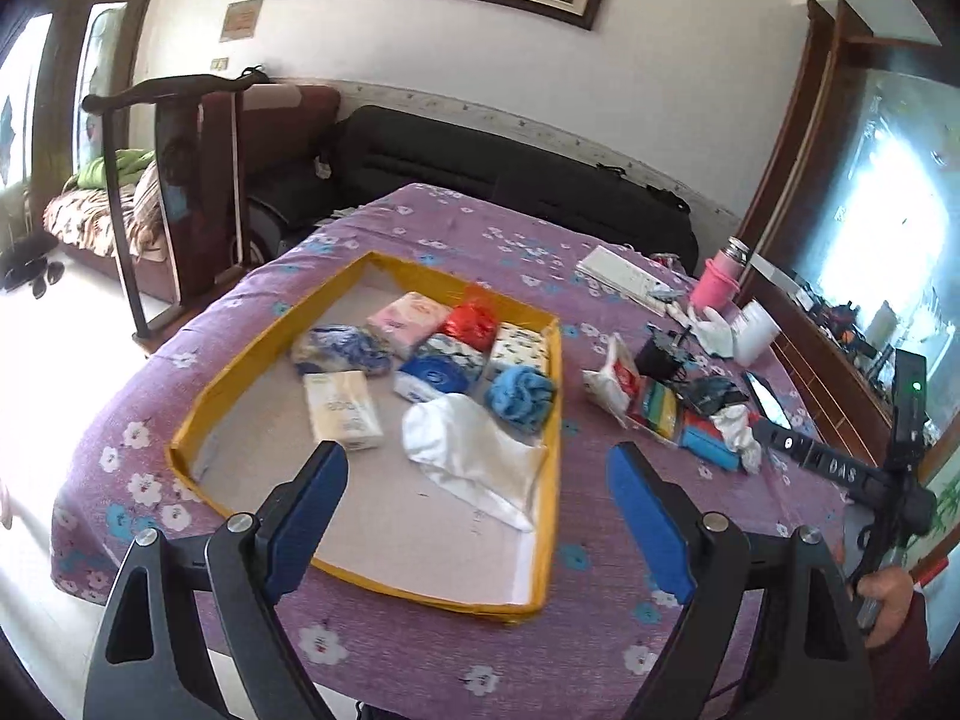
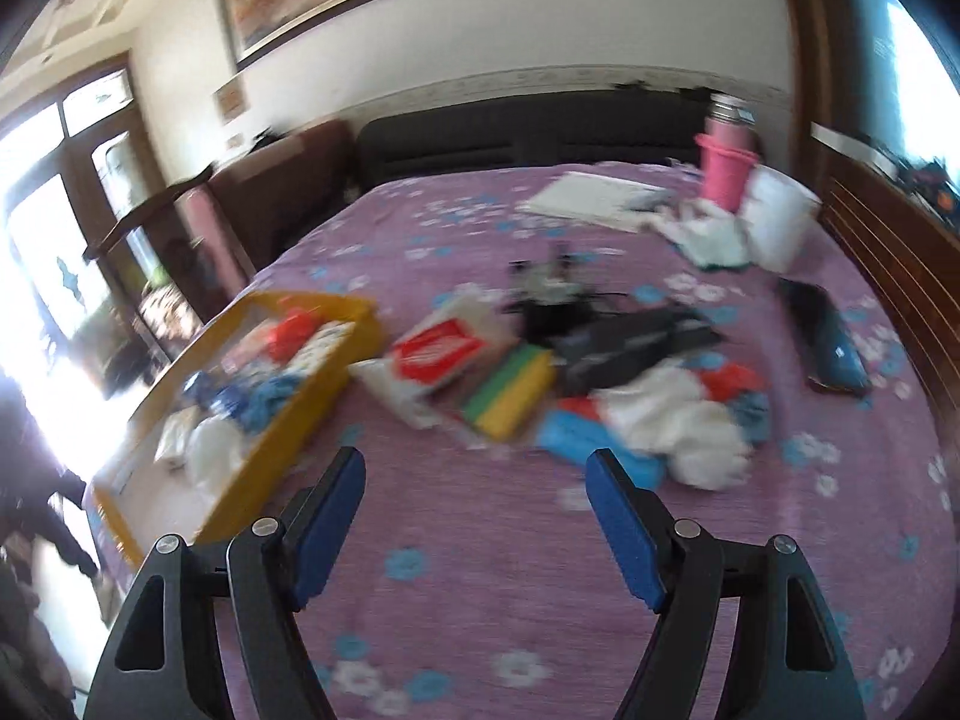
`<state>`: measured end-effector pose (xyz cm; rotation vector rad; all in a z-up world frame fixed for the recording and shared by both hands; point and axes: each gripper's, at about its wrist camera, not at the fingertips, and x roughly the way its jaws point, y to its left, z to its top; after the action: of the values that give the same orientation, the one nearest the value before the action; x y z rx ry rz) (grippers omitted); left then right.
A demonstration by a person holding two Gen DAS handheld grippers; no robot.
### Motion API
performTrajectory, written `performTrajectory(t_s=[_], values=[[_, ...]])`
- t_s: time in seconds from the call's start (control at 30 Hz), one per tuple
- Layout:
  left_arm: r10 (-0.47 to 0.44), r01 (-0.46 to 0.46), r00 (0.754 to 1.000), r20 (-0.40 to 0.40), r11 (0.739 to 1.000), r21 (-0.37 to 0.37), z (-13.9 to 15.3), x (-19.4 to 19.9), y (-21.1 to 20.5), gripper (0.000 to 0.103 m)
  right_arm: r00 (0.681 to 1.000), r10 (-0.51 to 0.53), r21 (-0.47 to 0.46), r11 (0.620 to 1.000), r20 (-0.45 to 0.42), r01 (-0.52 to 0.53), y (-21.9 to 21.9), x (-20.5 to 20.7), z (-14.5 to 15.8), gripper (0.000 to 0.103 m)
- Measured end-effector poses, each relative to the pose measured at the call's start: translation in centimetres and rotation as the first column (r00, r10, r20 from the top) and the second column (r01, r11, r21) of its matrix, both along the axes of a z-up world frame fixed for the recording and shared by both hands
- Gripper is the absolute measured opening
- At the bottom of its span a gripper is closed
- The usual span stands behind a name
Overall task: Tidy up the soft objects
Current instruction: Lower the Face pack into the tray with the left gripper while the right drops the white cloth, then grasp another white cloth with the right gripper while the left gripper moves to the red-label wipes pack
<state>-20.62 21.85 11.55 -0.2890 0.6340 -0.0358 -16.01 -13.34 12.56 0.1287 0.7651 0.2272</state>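
Note:
A shallow yellow-rimmed box [image 1: 555, 420] lies on the purple flowered cover [image 1: 420, 228]. Inside it are a white cloth [image 1: 462, 450], a fluffy blue cloth [image 1: 519, 396], several tissue packs [image 1: 342, 411] and a red bag [image 1: 474, 321]. My left gripper [image 1: 477, 453] hovers open above the box's near half, with nothing between its fingers. To the right of the box lies a loose pile: a red-and-white packet [image 2: 438, 348], a yellow-green sponge [image 2: 510, 396], a blue pack [image 2: 576, 435] and a white cloth [image 2: 678, 420]. In front of that pile, my right gripper [image 2: 474, 468] is open and empty.
A pink bottle [image 1: 717, 279], a white cup [image 1: 756, 333], a phone [image 1: 768, 399] and a flat white box [image 1: 618, 273] stand at the far right. Black gear [image 2: 630, 336] lies behind the pile. A wooden board [image 2: 888, 252] borders the right side; a dark chair [image 1: 198, 192] stands at left.

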Motion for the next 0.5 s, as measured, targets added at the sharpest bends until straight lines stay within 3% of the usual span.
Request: performTrajectory(t_s=[0.07, 0.13, 0.3, 0.5], values=[[-0.020, 0.020, 1.000, -0.007, 1.000, 0.000, 0.0, 0.2, -1.2, 0.088, 0.996, -0.081, 0.038, 0.996, -0.029, 0.082, -4.1, 0.8, -0.3, 0.080], [-0.041, 0.042, 0.999, -0.018, 0.999, 0.006, -0.1, 0.5, -2.6, 0.088, 0.992, -0.111, 0.072, 0.991, -0.063, 0.115, -6.9, 1.7, -0.5, 0.069], [-0.105, 0.106, 0.994, -0.039, 0.994, 0.035, -0.3, 0.7, -5.5, 0.088, 0.987, -0.099, 0.091, 0.990, -0.127, 0.111, -7.5, 4.5, -1.7, 0.066], [-0.113, 0.115, 0.993, -0.036, 0.991, 0.068, 0.1, 0.0, -5.6, 0.088, 0.976, -0.152, -0.039, 0.988, -0.155, 0.148, -7.0, 8.3, -3.8, 0.066]])
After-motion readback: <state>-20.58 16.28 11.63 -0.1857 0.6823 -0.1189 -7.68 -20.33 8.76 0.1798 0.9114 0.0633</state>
